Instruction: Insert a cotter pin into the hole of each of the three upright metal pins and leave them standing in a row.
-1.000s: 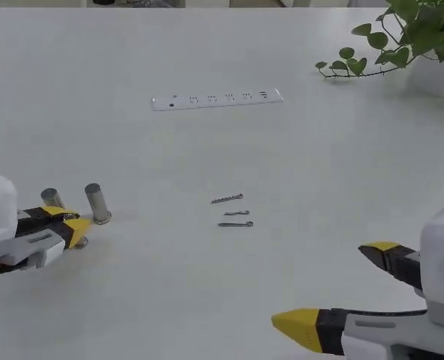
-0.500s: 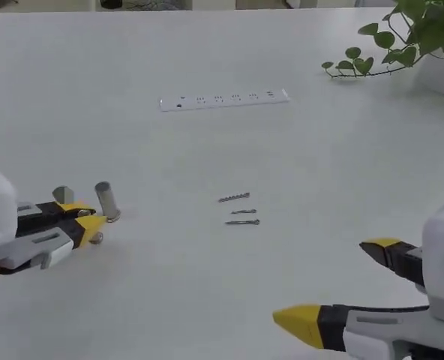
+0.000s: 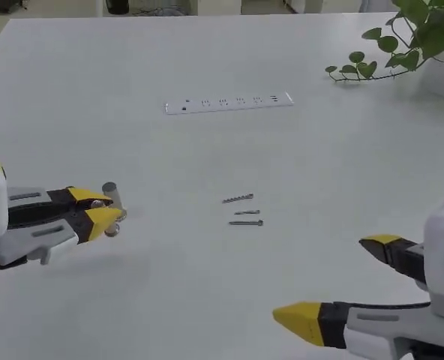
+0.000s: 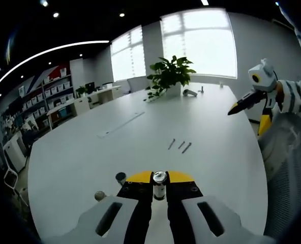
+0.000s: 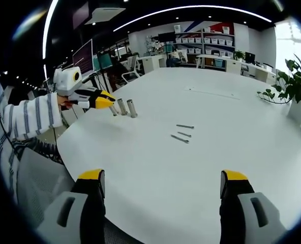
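— Left gripper (image 3: 102, 207)?
— Clamped on one upright pin (image 4: 159, 185) at the left side of the table (image 3: 207, 150). Two more pins (image 5: 132, 109) stand just beside it.
— And the right gripper (image 3: 333, 282)?
— Jaws wide apart, holding nothing, over the table's near right part.
— Cotter pins (image 3: 241, 211)?
— Three, lying loose mid-table, well apart from both grippers.

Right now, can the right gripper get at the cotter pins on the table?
Probably yes. The right gripper has its fingers open, bare table lies between it and the three cotter pins, and the left gripper is off to the side, closed on a metal pin.
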`<state>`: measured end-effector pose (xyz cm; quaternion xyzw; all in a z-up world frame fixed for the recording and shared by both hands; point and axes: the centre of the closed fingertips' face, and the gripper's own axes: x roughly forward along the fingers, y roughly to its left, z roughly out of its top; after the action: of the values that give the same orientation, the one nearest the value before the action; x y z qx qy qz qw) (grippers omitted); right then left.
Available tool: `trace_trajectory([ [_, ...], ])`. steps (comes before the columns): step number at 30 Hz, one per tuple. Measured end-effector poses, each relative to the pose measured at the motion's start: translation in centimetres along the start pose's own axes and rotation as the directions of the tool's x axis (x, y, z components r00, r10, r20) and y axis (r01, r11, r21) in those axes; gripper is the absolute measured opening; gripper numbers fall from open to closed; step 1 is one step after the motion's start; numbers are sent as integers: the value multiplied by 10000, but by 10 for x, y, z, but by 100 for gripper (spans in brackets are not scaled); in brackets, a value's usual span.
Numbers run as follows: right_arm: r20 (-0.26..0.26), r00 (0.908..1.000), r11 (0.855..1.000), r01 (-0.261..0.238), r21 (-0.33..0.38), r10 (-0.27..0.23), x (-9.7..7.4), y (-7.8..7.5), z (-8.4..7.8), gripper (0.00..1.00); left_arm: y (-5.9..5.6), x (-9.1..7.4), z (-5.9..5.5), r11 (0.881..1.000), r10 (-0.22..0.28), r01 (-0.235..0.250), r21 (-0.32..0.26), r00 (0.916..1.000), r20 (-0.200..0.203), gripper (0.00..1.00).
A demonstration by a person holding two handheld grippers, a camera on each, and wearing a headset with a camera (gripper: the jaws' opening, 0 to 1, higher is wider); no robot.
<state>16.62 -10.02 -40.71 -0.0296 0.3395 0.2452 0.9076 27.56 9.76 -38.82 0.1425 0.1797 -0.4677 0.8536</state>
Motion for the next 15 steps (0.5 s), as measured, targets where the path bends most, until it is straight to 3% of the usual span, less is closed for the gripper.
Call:
trace_trajectory([
  [15, 137, 9998, 9997, -149, -171, 151, -4, 9, 1, 95, -46, 12, -5, 9930, -1143, 1149, 262, 9931, -245, 5],
])
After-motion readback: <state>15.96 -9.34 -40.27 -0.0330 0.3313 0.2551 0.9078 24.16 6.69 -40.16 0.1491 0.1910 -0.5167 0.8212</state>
